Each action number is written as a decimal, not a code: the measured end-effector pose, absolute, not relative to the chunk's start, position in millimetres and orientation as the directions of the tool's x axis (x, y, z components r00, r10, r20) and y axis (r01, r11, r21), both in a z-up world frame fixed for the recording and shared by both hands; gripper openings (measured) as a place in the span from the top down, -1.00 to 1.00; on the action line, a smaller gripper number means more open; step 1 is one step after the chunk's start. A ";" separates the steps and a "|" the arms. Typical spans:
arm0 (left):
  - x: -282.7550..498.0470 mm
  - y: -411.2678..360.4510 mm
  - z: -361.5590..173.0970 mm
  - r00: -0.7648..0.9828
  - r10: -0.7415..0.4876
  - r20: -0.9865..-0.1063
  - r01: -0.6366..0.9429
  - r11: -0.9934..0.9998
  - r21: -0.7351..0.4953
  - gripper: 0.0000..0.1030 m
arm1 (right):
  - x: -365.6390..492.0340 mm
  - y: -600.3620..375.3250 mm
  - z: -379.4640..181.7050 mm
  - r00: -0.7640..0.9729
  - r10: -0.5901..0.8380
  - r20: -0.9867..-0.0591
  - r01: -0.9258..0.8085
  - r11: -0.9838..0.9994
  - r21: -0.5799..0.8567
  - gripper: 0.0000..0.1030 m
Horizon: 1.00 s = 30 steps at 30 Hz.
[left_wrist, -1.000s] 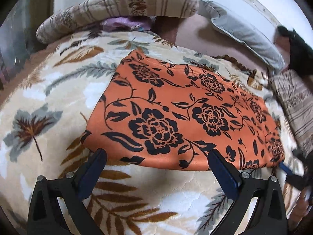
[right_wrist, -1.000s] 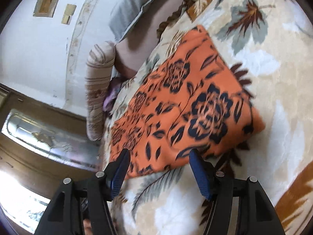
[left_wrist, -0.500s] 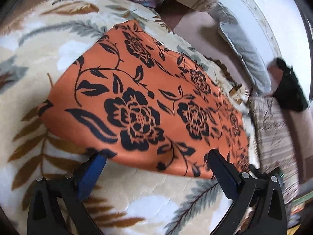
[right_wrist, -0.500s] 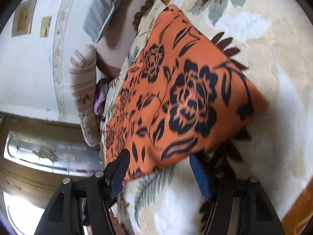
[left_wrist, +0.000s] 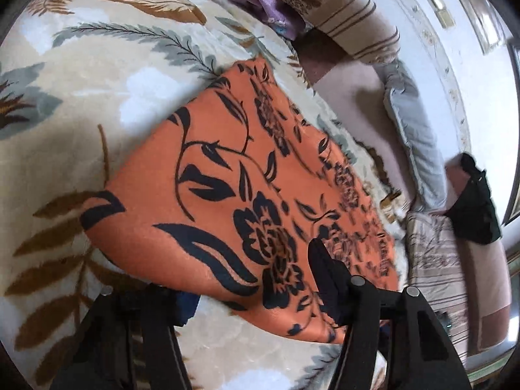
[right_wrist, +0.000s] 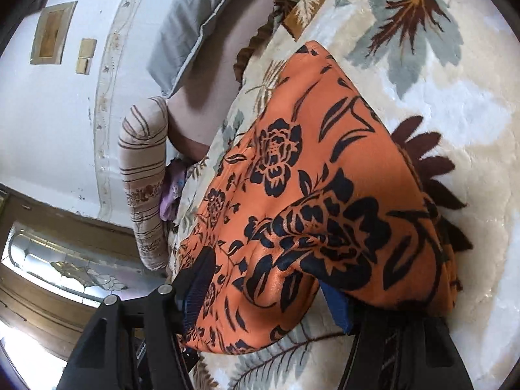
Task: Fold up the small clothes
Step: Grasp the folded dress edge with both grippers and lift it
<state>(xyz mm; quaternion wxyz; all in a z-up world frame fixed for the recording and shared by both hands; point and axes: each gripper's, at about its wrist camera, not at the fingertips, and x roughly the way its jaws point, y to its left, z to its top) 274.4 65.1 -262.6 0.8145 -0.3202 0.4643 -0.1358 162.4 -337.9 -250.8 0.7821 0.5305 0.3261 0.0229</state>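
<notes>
Bed with one leaf-print blanket (left_wrist: 81, 149), one orange floral cloth (left_wrist: 227, 195) lying on it, left tongs (left_wrist: 253, 279) just closing over its near edge, right tongs (right_wrist: 266, 289) straddling its hem, grip unclear, no writing legible.

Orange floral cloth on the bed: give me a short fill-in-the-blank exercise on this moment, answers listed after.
1. The orange cloth is printed with flowers and leaves in ____.
2. The cloth lies on a cream blanket patterned with ____.
3. In the right wrist view, the near edge of the cloth runs between the two fingers of the ____ gripper.
4. Beyond the cloth, a grey ____ leans at the white wall.

Missing words: black; leaves; right; pillow
</notes>
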 end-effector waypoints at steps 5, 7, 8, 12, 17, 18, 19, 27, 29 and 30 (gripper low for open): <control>274.5 63.3 -261.2 0.531 -0.525 -0.666 -0.052 0.764 -0.643 -0.43 | 117.6 -356.5 -265.1 0.800 0.415 -0.434 0.377 0.217 0.901 -0.30; 274.6 65.2 -261.5 0.538 -0.522 -0.662 -0.065 0.758 -0.649 -0.44 | 103.2 -360.5 -264.1 0.804 0.405 -0.435 0.392 0.188 0.900 -0.30; 275.3 65.2 -261.4 0.540 -0.520 -0.662 -0.068 0.757 -0.650 -0.43 | 98.3 -362.4 -262.3 0.803 0.397 -0.444 0.403 0.186 0.896 -0.30; 275.2 68.6 -261.1 0.562 -0.520 -0.643 -0.074 0.742 -0.666 -0.38 | 102.1 -367.8 -263.0 0.795 0.340 -0.503 0.456 0.213 0.864 -0.30; 275.7 75.1 -264.0 0.592 -0.491 -0.640 -0.075 0.757 -0.649 0.20 | 115.7 -372.1 -262.4 0.813 0.236 -0.532 0.479 0.247 0.842 -0.30; 276.2 76.0 -264.8 0.592 -0.495 -0.636 -0.079 0.749 -0.657 0.20 | 119.6 -371.5 -260.6 0.812 0.224 -0.540 0.480 0.270 0.834 -0.30; 276.7 76.0 -265.2 0.592 -0.494 -0.637 -0.082 0.749 -0.658 0.18 | 124.2 -369.9 -258.2 0.807 0.208 -0.552 0.483 0.303 0.821 -0.30; 278.4 69.2 -262.8 0.616 -0.514 -0.597 -0.027 0.744 -0.668 -0.14 | 134.7 -368.8 -247.9 0.827 0.147 -0.542 0.451 0.401 0.797 -0.33; 278.9 69.9 -262.7 0.627 -0.509 -0.590 -0.019 0.746 -0.665 0.14 | 137.9 -370.3 -249.2 0.806 0.103 -0.583 0.490 0.435 0.755 -0.30; 280.0 69.7 -262.6 0.626 -0.502 -0.596 -0.015 0.757 -0.654 0.33 | 143.1 -369.8 -250.5 0.796 0.102 -0.596 0.495 0.454 0.740 -0.30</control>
